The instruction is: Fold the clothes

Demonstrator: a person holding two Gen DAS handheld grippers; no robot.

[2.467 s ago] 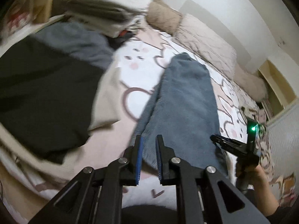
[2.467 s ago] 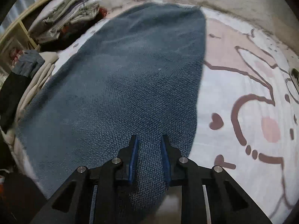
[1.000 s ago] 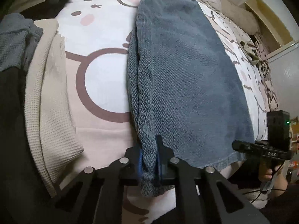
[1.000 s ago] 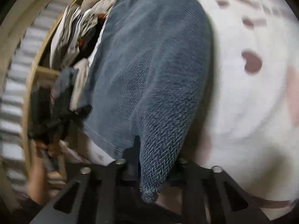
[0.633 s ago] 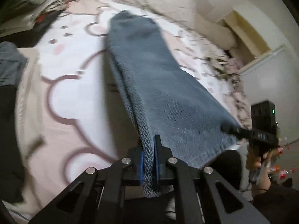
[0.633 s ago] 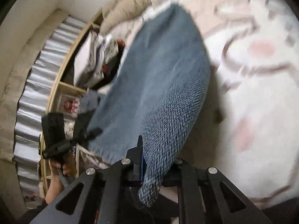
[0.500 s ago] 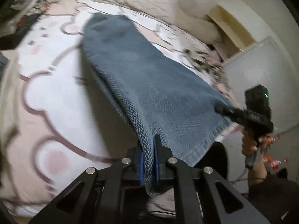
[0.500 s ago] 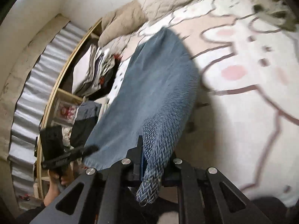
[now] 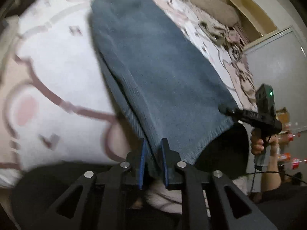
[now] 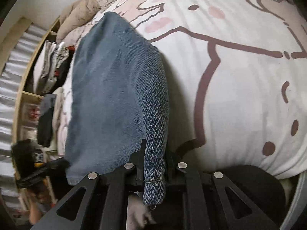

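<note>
So the blue knit garment [image 9: 153, 72] is stretched lengthwise over the cartoon-print bedsheet [image 9: 57, 61], near end lifted off it. The left gripper [image 9: 153, 153] has one corner between its pads, jaws just easing apart. The right gripper [image 10: 153, 164] is pinched tight on the other corner. Folded clothes [image 10: 49, 65] sit on the shelf past the garment's far side.

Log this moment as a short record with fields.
garment: blue knit, near end lifted off the bed, far end lying on it
surface: bed sheet with pink cartoon print
left gripper: jaws opening, knit edge between the fingers
right gripper: shut on the other near corner
shelf side: stacked clothes past the knit
</note>
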